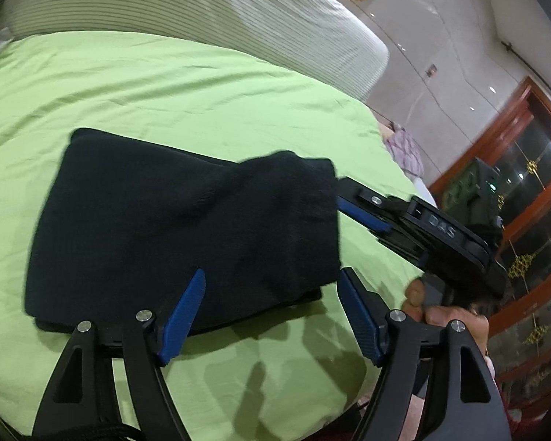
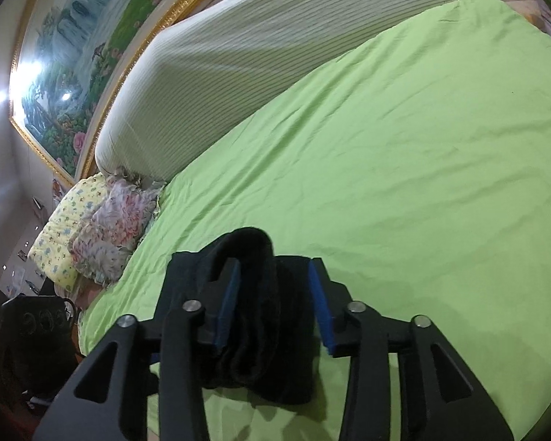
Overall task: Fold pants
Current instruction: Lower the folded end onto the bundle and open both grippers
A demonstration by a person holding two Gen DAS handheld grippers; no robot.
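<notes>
Black pants (image 1: 172,228) lie folded in a thick stack on the green bed sheet (image 1: 165,84). My left gripper (image 1: 272,286) is open, its jaws wide apart at the near right corner of the stack, holding nothing. In the left wrist view my right gripper (image 1: 339,196) reaches in from the right, its tips hidden in a raised top fold at the stack's right edge. In the right wrist view my right gripper (image 2: 273,268) has its blue pads either side of the bunched black fabric (image 2: 257,316), with a gap at the right pad.
A striped white bolster (image 2: 260,58) runs along the far side of the bed. Floral pillows (image 2: 103,231) lie at the bed's end. A gold-framed painting (image 2: 77,44) hangs on the wall. A wooden cabinet (image 1: 525,191) stands past the bed's right edge.
</notes>
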